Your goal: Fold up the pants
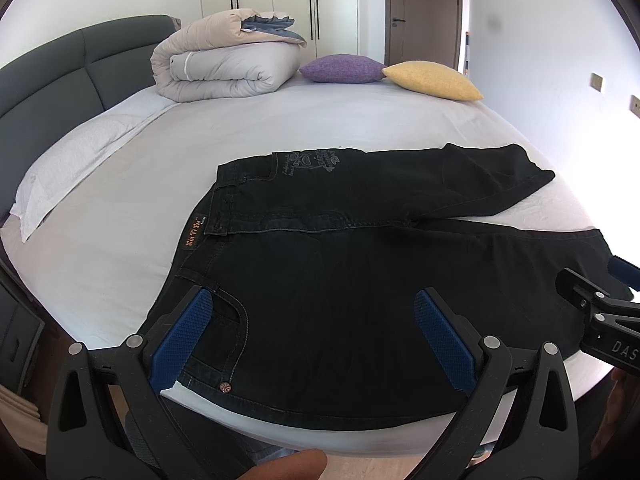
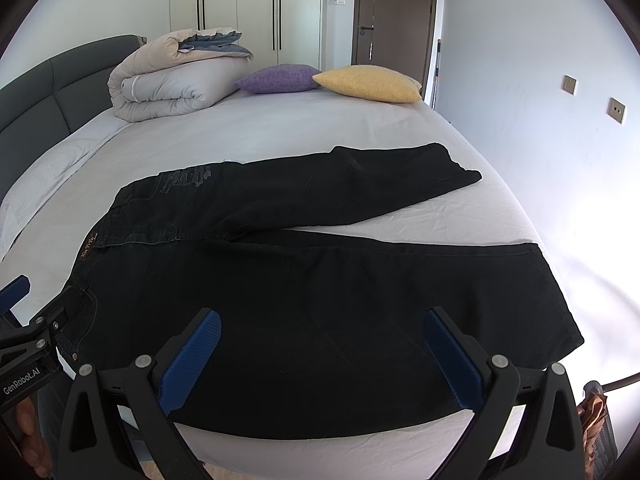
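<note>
Pants, black denim (image 1: 360, 280), lie unfolded on the white-sheeted bed (image 1: 200, 140); your left tongs (image 1: 312, 336) and right tongs (image 2: 320, 356) hang spread, empty — every fold remains.

Left gripper (image 1: 312, 336) gapes, seemingly just above black pants (image 1: 360, 280) on bed (image 1: 280, 120).

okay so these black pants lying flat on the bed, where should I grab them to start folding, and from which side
Probably the near leg's outer edge. The pants lie flat, waist left, legs splayed rightward. The open left gripper could pinch the near waistband corner, the open right gripper the near hem, both coming in low from the bed's front edge, then carry that leg over the far leg.
</note>
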